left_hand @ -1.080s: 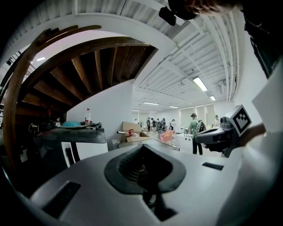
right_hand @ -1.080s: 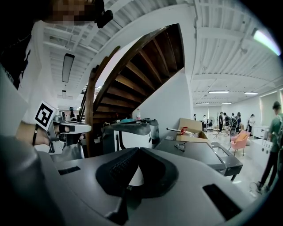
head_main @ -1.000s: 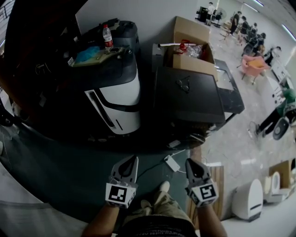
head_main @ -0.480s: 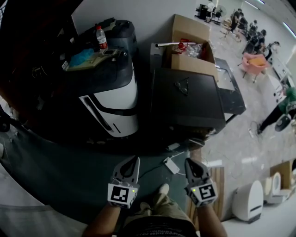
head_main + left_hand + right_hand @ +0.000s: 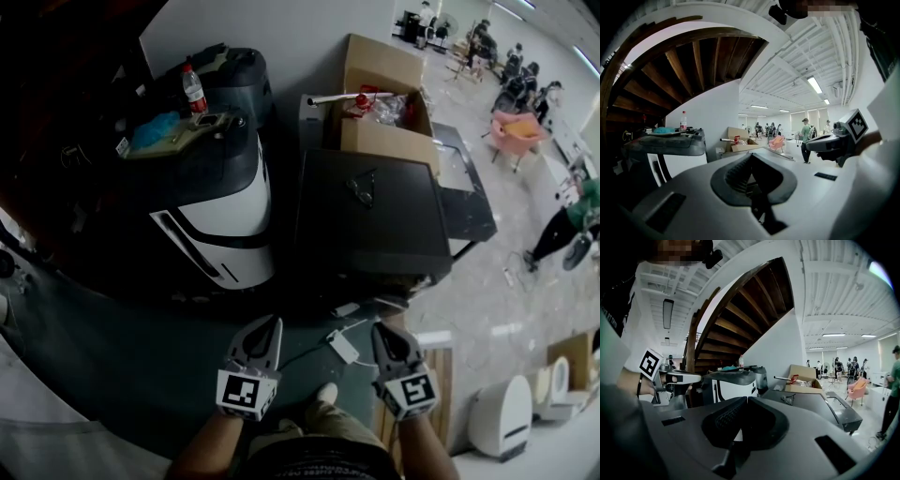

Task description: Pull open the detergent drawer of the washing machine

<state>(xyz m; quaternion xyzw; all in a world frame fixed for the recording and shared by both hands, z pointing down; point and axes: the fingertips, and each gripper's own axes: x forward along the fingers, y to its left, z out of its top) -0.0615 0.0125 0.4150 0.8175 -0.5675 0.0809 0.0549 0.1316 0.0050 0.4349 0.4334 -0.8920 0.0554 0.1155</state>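
A dark, square-topped appliance (image 5: 370, 211) stands on the floor ahead of me, with a black-and-white machine (image 5: 220, 202) to its left. No drawer front shows from here. My left gripper (image 5: 265, 330) and right gripper (image 5: 384, 333) are side by side low in the head view, well short of both machines. Both are shut and hold nothing. In the left gripper view the shut jaws (image 5: 752, 157) point at the black-and-white machine (image 5: 670, 145). In the right gripper view the shut jaws (image 5: 743, 401) point toward the dark appliance (image 5: 811, 404).
An open cardboard box (image 5: 384, 103) sits behind the dark appliance. A water bottle (image 5: 191, 86) stands on the left machine. A white power adapter (image 5: 343, 347) with its cable lies on the floor before my feet. A wooden pallet (image 5: 441, 375), a white unit (image 5: 502, 417) and people (image 5: 511, 66) are to the right.
Both grippers have moved forward together with me, and the adapter on the floor has come nearer. The machines have shifted left in the head view. The jaws stay shut.
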